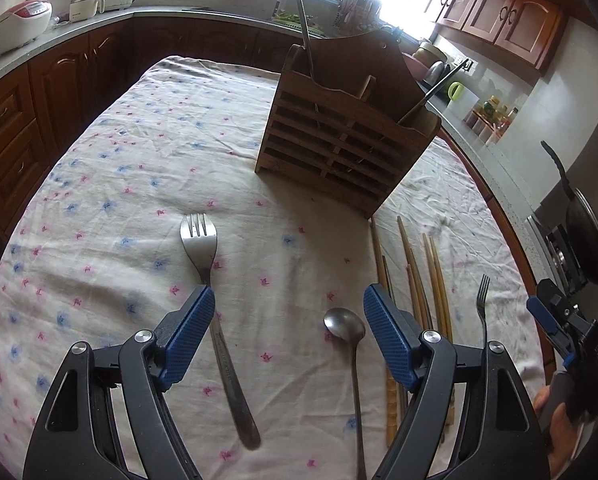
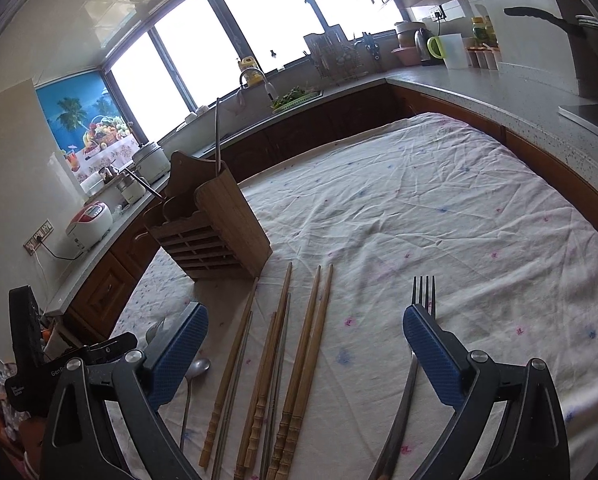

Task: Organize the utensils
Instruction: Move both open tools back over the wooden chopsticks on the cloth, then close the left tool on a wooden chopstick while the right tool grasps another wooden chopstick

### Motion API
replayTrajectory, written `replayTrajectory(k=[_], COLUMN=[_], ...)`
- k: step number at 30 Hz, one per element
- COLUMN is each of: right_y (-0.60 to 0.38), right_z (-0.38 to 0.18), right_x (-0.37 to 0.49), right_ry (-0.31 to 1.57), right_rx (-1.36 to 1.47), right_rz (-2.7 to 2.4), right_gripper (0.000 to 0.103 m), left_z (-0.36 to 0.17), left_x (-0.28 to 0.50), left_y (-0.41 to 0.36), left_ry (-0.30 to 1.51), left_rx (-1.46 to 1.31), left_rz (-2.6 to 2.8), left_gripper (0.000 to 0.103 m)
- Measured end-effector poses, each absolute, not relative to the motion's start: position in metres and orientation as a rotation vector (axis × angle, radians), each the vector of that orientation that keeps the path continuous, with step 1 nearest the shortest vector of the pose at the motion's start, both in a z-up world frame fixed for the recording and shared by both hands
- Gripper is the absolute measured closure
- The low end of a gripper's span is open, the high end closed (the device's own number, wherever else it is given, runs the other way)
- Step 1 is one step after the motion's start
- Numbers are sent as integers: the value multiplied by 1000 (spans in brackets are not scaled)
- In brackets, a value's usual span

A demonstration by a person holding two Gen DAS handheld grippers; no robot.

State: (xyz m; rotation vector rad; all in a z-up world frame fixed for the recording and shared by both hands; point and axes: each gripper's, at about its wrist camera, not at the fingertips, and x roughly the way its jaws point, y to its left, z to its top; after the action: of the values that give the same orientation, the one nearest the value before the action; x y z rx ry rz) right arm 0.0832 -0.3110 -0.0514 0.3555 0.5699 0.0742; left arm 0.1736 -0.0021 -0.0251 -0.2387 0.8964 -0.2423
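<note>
A wooden utensil holder [image 1: 339,140] stands at the table's far middle with two metal utensils in it; it also shows in the right wrist view [image 2: 215,232]. A large fork [image 1: 215,320] and a spoon [image 1: 347,332] lie between the fingers of my open, empty left gripper [image 1: 287,312]. Several wooden and metal chopsticks [image 2: 275,364] lie between the fingers of my open, empty right gripper [image 2: 305,332]; they also show in the left wrist view [image 1: 415,280]. A thin fork [image 2: 415,360] lies under its right finger and shows in the left wrist view [image 1: 483,304]. The spoon [image 2: 195,372] lies by its left finger.
A floral tablecloth [image 1: 119,200] covers the table. Kitchen counters with wooden cabinets surround it, holding a rice cooker [image 1: 19,20], pots, a sink tap [image 2: 255,76], a kettle and jars. A pan [image 1: 583,216] sits at the right. My right gripper shows at the left wrist view's right edge [image 1: 555,328].
</note>
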Motion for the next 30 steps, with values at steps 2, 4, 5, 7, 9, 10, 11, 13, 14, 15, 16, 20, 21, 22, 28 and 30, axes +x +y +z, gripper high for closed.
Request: replayTrajectory(k=[2,4,5,7,9,10,11,13,14,15,16,20,21,22,28,30], right_y=[-311,-310,-310,-309,-308,-308,-308,-308,-307,-307,-307,-308,-309,-309,-308,-306], right_z=[-53,-54,-55,-56,-56,-56,-56,-57,-58,-60,-62,-73,-76,-79,-93,-96], right_x=[86,90,92,96,100,103,107,113,117,122,127,149,154,159,189,196], right_ry=[578,586,591,597,600,603,607,612,621,634,652,715,730,744,808,822], right_rx=[356,354,353,350,339,330,323,311,301,291,287,281,280,280,260,245], right_rz=[77,80,79,77,71,69,65,62,57,52,51,45,43,42,43,39], right_gripper=[4,4,4,4,4,4,4,6,11,16,26,51,54,58,72,75], left_z=[-25,-24,-24,-23,-24,-25,-26,-29,-31,-33,-34,-41,-43,-45,-57,-61], left_x=[177,180,182,186,191,194,198,206,211,217,222,242,247,252,279,283], left_y=[-7,-13,-16,-23,-30,-34,-38,-46,-51,-56,-60,-82,-88,-93,-116,-122], left_ry=[904,907,908,911,916,921,925,937,947,959,969,1004,1013,1021,1057,1061], left_rx=[-229,-217,-210,-194,-184,-176,-168,-152,-144,-137,-134,-101,-91,-84,-44,-16], left_rz=[-250,-258,-264,-270,-278,-282,-285,-293,-297,-306,-314,-366,-373,-384,-412,-405], left_gripper=[24,24,24,25,24,25,25,25,25,25,25,40,47,51,75,78])
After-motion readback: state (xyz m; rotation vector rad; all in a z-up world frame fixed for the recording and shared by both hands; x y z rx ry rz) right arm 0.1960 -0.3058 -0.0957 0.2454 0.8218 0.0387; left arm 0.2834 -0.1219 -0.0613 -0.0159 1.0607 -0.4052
